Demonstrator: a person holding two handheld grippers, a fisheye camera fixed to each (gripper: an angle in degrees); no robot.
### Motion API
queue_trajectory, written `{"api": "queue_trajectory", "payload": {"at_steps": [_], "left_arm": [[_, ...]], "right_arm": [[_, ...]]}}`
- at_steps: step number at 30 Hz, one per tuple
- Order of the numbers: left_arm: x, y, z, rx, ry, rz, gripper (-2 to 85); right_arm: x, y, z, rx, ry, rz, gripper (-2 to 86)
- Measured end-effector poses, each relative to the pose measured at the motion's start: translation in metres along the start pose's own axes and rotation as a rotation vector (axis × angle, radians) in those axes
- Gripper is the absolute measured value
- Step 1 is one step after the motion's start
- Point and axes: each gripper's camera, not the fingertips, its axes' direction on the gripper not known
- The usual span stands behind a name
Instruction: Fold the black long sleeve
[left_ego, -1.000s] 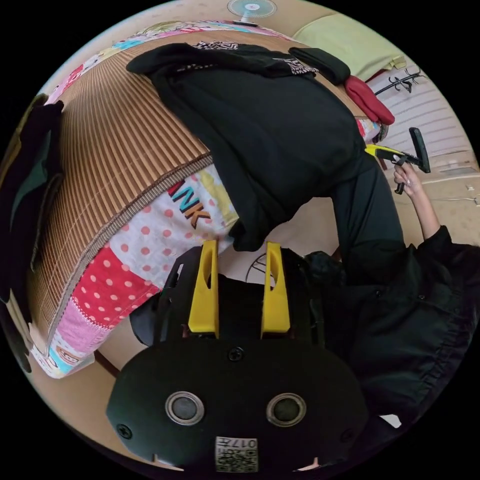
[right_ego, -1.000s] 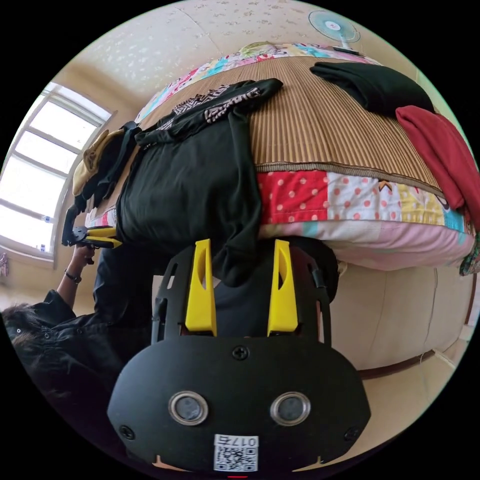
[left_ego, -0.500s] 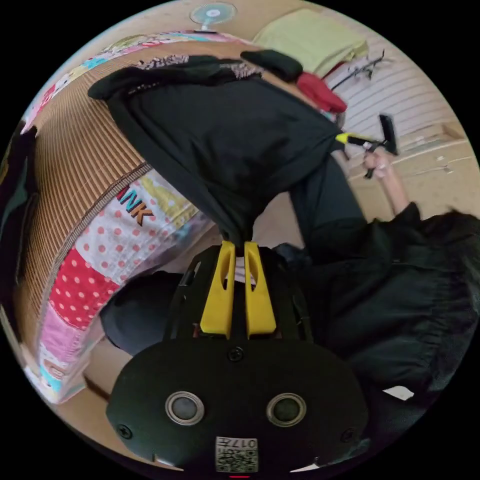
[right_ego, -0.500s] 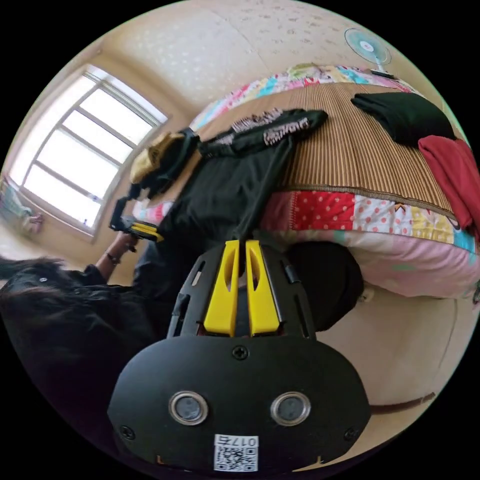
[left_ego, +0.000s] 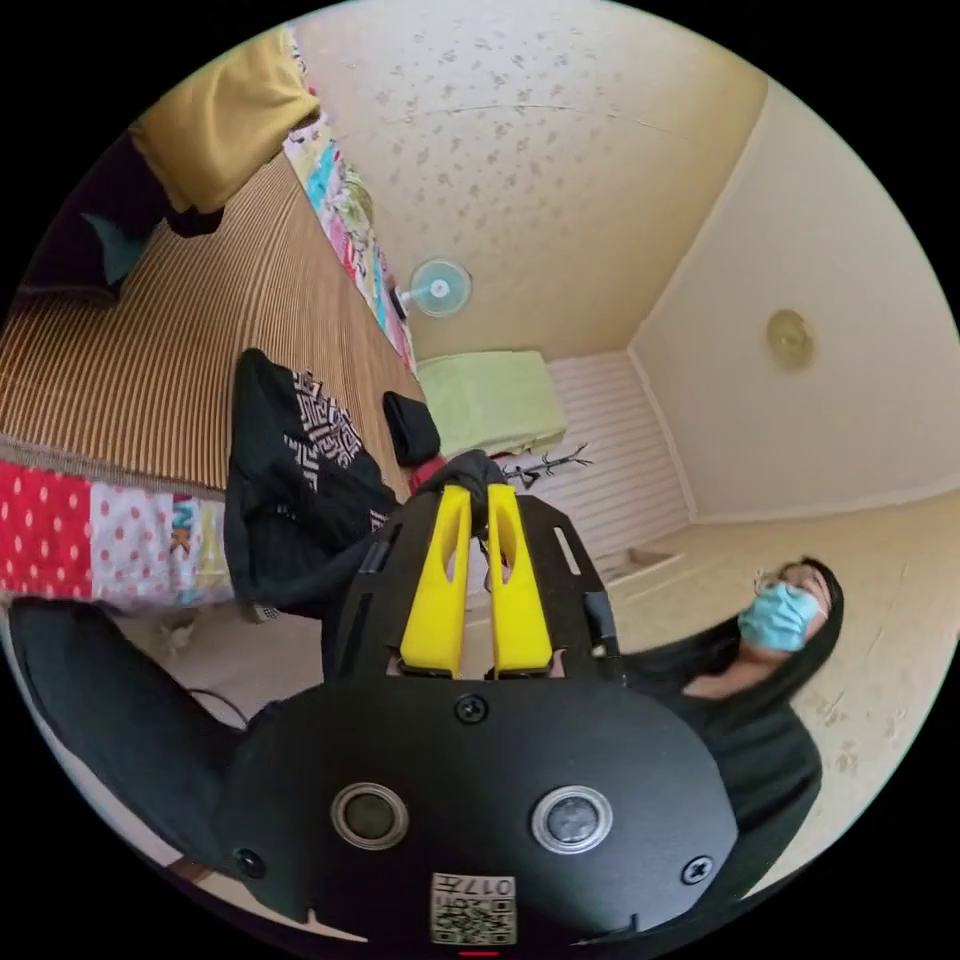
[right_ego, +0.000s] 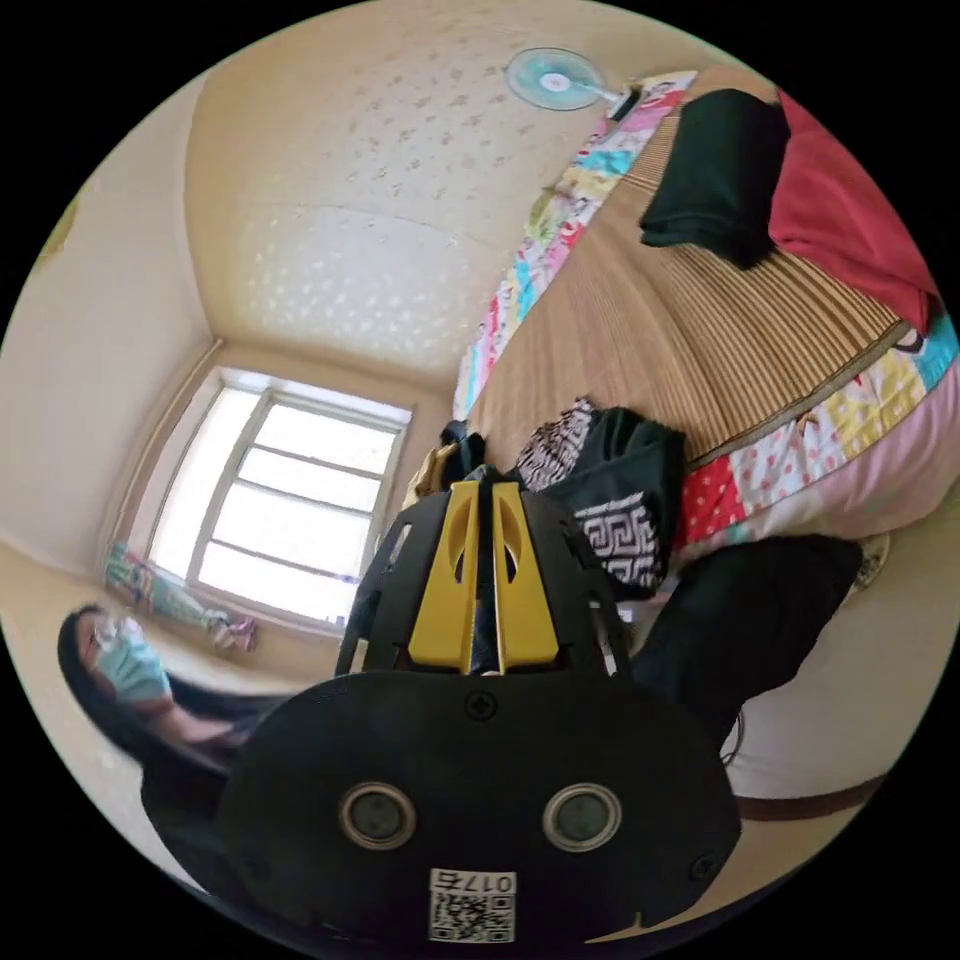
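Observation:
The black long sleeve (left_ego: 290, 500), with white patterned print on its sleeves, hangs bunched over the edge of the bed. My left gripper (left_ego: 478, 495) is shut on a dark fold of it at the jaw tips. In the right gripper view the shirt (right_ego: 625, 480) lies crumpled at the mat's edge, its print showing. My right gripper (right_ego: 485, 490) is shut on a thin strip of its black cloth, which runs between the yellow jaws. Both grippers are held up off the bed.
A bamboo mat (left_ego: 150, 340) covers the patchwork quilt (right_ego: 850, 420). Folded black (right_ego: 710, 170) and red (right_ego: 840, 210) clothes lie on the mat, and a yellow garment (left_ego: 220, 120) sits at its other end. A person (left_ego: 780, 640) sits on the floor. A window (right_ego: 280, 520) and a fan (left_ego: 438, 288) are behind.
Both grippers went from open around the hanging hem to shut on it. Both have since risen and tilted upward, pulling the shirt's body off the bed side into a bunch at the edge.

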Motion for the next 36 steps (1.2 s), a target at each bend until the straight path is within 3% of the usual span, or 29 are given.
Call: {"api": "queue_trajectory", "payload": {"at_steps": [5, 9, 13, 16, 21, 25, 30, 33, 36], "left_arm": [[-0.057, -0.122, 0.031, 0.089, -0.221, -0.082, 8.3], [-0.056, -0.119, 0.013, 0.207, -0.373, -0.039, 11.0], [-0.06, -0.059, 0.0, 0.178, -0.629, -0.027, 15.3], [-0.09, -0.014, -0.003, 0.149, -0.617, -0.128, 16.9], [-0.137, 0.031, 0.002, 0.182, -0.51, -0.327, 17.6], [-0.144, 0.033, 0.001, 0.28, -0.42, -0.329, 8.0], [-0.088, -0.002, 0.04, 0.287, -0.387, -0.1, 3.1], [-0.038, -0.037, 0.12, 0.135, -0.329, 0.138, 2.6], [0.01, -0.043, 0.229, -0.126, -0.291, 0.377, 2.9]], "right_arm": [[0.044, -0.121, 0.08, 0.042, 0.11, 0.126, 7.7], [0.019, -0.121, 0.106, 0.063, 0.237, 0.084, 11.2], [-0.043, -0.05, 0.113, 0.135, 0.472, -0.172, 11.7], [-0.047, 0.001, 0.113, 0.152, 0.522, -0.213, 11.2], [-0.008, 0.051, 0.089, 0.144, 0.482, -0.06, 11.0], [0.018, 0.066, 0.048, 0.178, 0.465, 0.042, 11.0], [0.021, 0.079, -0.001, 0.244, 0.474, 0.063, 10.9], [0.03, 0.088, -0.018, 0.258, 0.463, 0.085, 10.7], [0.04, 0.097, -0.03, 0.258, 0.419, 0.123, 10.5]]}}
